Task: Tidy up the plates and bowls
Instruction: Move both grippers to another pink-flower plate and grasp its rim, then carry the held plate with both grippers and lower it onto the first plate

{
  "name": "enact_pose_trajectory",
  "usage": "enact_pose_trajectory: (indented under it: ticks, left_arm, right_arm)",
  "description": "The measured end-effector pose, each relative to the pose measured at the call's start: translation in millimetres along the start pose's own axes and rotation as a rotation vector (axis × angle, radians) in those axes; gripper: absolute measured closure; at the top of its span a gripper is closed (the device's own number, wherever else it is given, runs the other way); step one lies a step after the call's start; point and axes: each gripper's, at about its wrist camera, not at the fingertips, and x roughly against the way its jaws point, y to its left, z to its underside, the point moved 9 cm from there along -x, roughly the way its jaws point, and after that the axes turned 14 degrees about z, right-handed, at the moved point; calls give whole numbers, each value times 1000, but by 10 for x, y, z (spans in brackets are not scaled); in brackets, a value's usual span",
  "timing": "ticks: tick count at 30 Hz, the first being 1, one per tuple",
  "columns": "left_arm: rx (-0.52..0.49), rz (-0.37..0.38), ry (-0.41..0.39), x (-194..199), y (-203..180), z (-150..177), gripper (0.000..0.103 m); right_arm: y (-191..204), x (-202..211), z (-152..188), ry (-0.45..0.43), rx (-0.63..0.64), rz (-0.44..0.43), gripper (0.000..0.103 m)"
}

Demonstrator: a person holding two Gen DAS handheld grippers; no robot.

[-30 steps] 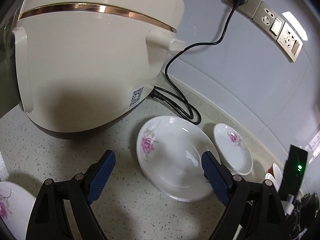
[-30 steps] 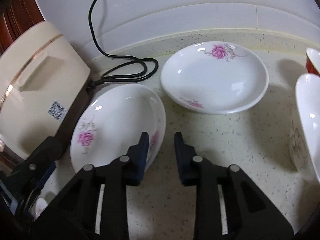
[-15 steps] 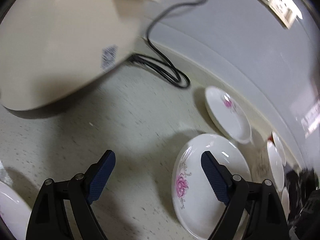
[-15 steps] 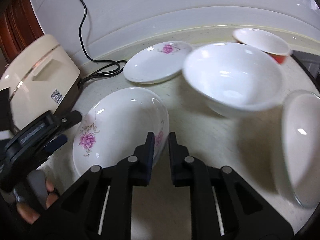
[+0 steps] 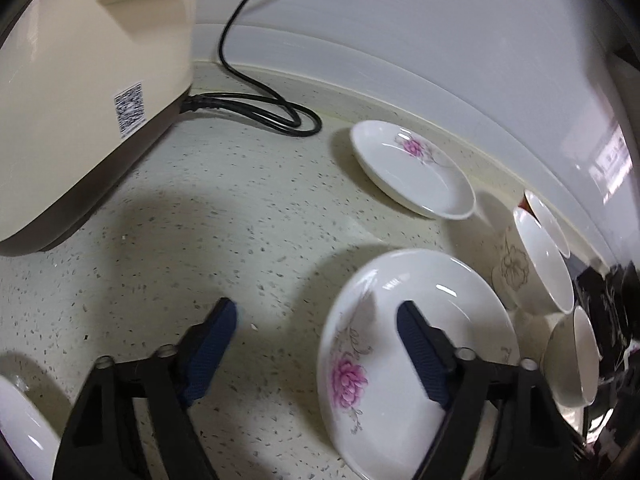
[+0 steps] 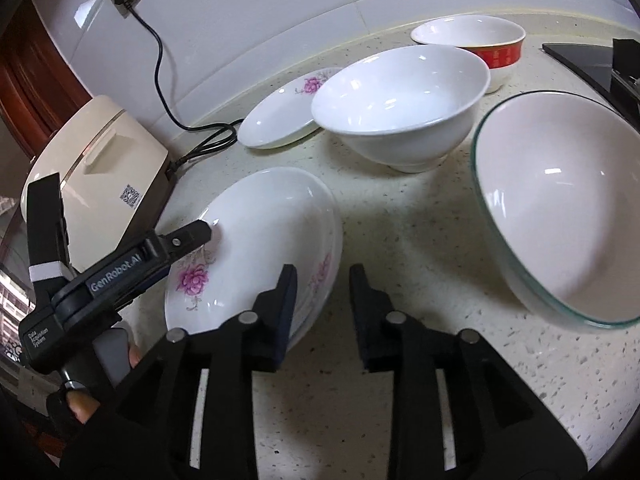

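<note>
Right jaws parted — flowered plate [image 6: 256, 240] rim beside their left pad.

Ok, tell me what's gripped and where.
Nothing clamped: right gripper straddles the white flowered ceramic plate at its near rim, jaws apart; left gripper open over it.

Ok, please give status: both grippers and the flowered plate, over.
Left gripper open, one finger over pink-flower plate. Right gripper open, astride its near rim. White bowl and glass bowl stand close beside.
</note>
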Motion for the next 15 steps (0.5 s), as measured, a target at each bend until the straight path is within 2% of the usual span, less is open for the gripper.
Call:
enact_pose_trajectory:
  ticks: [2,3,4,7,10,15]
  left_arm:
    - [-31,14,16,-25,-67,27,55]
    - [-51,14,23,-41,-107,43,60]
    - [-73,18,34,-49,-149,67,72]
    - [-95,19,37,-48,-174,90,76]
    - [-43,61,33,-29,-105,70,82]
    - [-69,63,21,-32,-165,72,82]
  right_arm:
    - [-9,14,19,1,2,-8,68]
    - [-15,21,22,0,5,-9,67]
    - [-5,22,23,0,8,-17,68]
    - [8,20,28,-2,21,-7,74]
    - [-30,25,10,-3,2,-7,82]
    - [-71,100,-30,-41,-7,0,82]
